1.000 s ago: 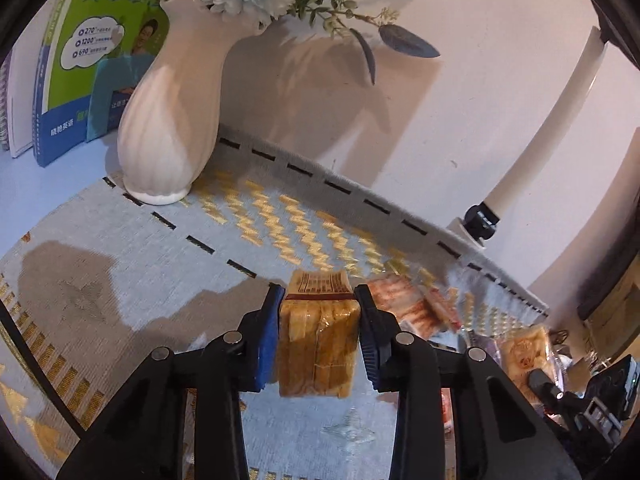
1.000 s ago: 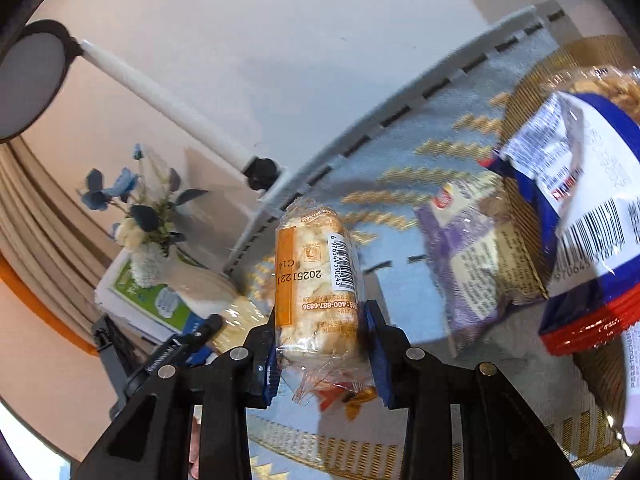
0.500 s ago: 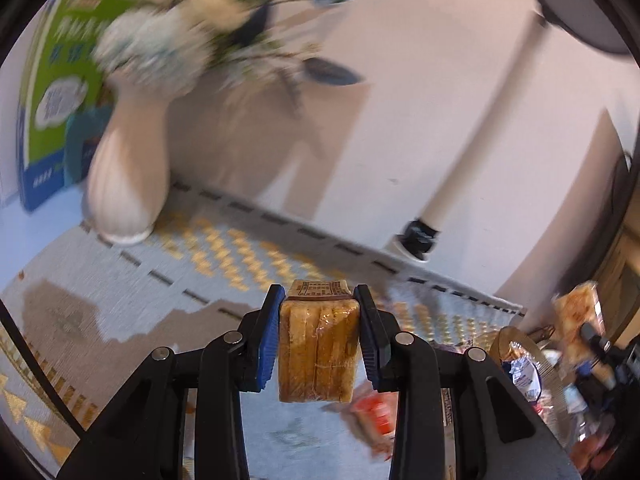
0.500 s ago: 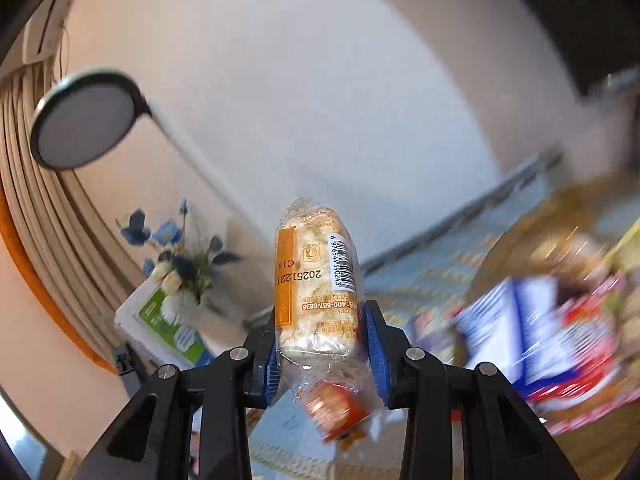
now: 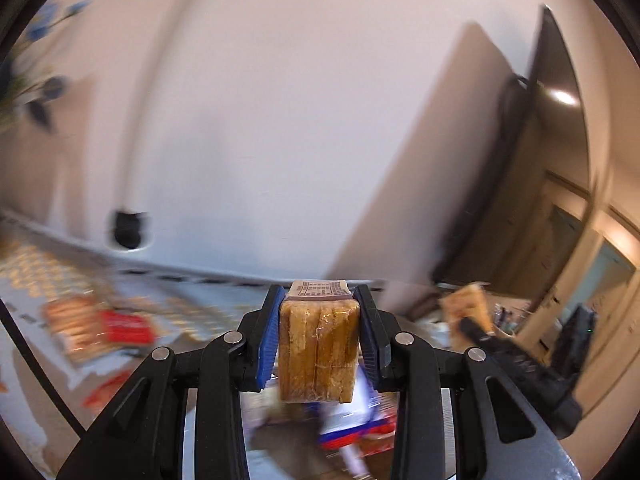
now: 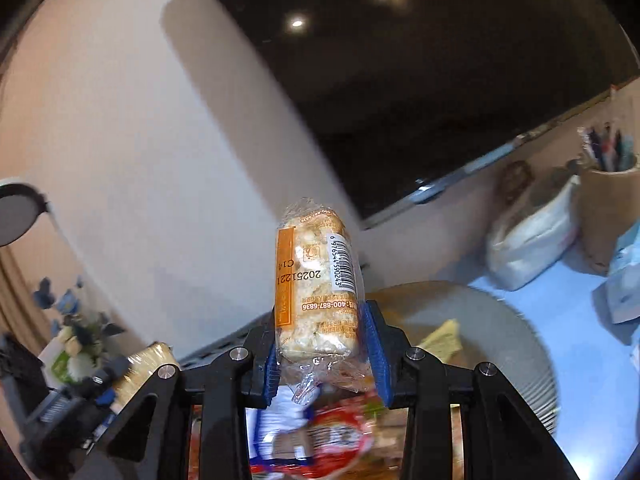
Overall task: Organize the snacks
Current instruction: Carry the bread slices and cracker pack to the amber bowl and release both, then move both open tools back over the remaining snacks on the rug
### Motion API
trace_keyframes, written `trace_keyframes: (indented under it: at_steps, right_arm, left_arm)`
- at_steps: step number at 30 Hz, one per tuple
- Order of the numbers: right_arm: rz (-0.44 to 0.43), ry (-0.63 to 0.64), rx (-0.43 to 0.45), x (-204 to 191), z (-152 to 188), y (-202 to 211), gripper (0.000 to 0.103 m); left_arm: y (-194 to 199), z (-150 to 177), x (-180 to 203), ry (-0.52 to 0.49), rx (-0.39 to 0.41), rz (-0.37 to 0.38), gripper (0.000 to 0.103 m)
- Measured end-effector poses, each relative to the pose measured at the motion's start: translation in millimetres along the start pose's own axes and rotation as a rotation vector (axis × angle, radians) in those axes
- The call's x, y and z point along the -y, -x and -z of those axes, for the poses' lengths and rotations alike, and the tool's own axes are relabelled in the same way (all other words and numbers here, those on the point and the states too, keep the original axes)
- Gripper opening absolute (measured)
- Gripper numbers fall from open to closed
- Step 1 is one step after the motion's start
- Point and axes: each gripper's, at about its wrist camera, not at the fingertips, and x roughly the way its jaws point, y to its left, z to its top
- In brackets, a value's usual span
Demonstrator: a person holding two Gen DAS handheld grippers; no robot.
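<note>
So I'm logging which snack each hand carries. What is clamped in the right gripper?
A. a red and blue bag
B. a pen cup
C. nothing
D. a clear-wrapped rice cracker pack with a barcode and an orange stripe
D: in the right wrist view the right gripper has its blue pads pressed on the rice cracker pack, whose barcode and orange stripe face the camera.
</note>
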Motion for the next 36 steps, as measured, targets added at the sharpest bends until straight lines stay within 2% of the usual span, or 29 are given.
trace_keyframes:
  at_steps: [3,5,6,8,9,11,13,15,25,31,36]
  right_arm:
    - [0.029,-0.028,-0.019,22.6,-2.7,-1.4,0.036]
    - [0.048,-0.030,-0.035,30.1,-3.1,-4.4,0.036]
    - [0.061,-0.018,-0.056,30.7,-3.1,-8.5,0.037]
    - [0.114,0.014,-0.085,29.3,-1.7,-14.9,0.061]
    - [0.106,0.019,-0.089,29.1,-1.8,-14.8,0.063]
    - [0.066,0.014,-0.082,27.8,-2.5,-11.6,0.067]
    - [0.066,0.015,-0.076,25.7,-3.0,-9.8,0.068]
    - [0.065,0.014,-0.080,24.7,-2.2,-10.4,0.068]
    - [0.037,0.043,-0.077,3.6,-0.3,-8.1,0.068]
    - [-0.006,0.100,-0.087,-27.9,5.8,-10.3,0.069]
    - [-0.094,0.180,-0.112,-73.5,20.5,-13.6,0.073]
  left_arm:
    - [-19.0,0.7,26.3,-0.028,-0.022,0.051,0.032]
    - [-33.6,4.8,44.5,-0.067,-0.063,0.102,0.032]
    - [-45.0,8.5,55.2,-0.102,-0.112,0.120,0.033]
    - [-59.3,15.1,66.4,-0.139,-0.165,0.108,0.047]
    - [-63.9,18.1,70.9,-0.164,-0.184,0.090,0.065]
    - [-62.7,21.1,72.8,-0.190,-0.173,0.055,0.082]
    - [-58.5,22.1,69.0,-0.217,-0.144,0.012,0.084]
    - [-56.9,21.3,64.9,-0.235,-0.154,-0.026,0.084]
    - [-40.5,12.8,26.4,-0.192,-0.164,-0.126,0.084]
    - [-19.7,0.8,-15.7,-0.142,-0.162,-0.199,0.084]
    - [3.5,-9.9,-64.0,-0.094,-0.155,-0.260,0.084]
